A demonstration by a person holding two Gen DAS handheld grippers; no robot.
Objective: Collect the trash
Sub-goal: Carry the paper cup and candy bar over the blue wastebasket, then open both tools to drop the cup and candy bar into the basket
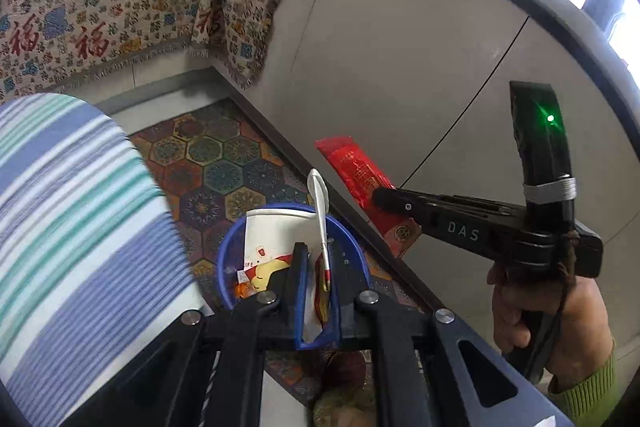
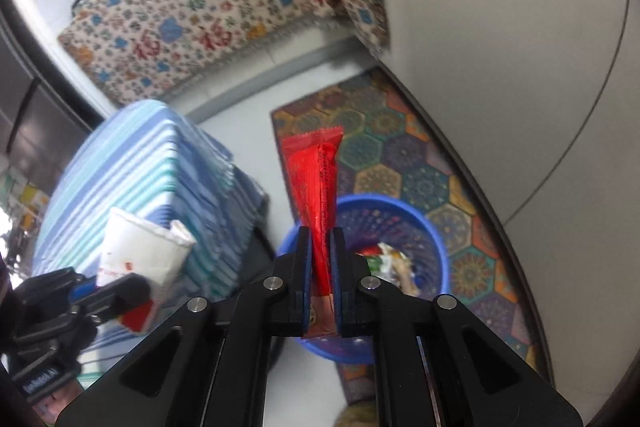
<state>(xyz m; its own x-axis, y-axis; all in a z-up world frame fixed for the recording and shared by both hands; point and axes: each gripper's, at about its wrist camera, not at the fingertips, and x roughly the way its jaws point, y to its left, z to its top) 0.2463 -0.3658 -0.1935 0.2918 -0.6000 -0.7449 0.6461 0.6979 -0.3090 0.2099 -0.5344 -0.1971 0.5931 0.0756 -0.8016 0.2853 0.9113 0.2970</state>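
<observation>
Presently: right gripper [image 2: 320, 267] clamped on red wrapper [image 2: 316, 179], above blue bin [image 2: 436, 235] at 5 o'clock. Left gripper [image 1: 318, 287] pinches paper cup [image 1: 272, 239]. Depositing step; next, likely position over the bin, then release.

Quick tally: two grippers, the left gripper [image 1: 318, 267] and the right gripper [image 2: 320, 259]. One red snack wrapper [image 2: 316, 179], one white paper cup [image 1: 272, 239], one white plastic spoon [image 1: 320, 211]. One blue basket [image 2: 432, 227] with a few crumpled wrappers in it, can't count those. One hexagon-pattern rug [image 2: 400, 155], one striped cloth-covered block [image 2: 132, 163].
</observation>
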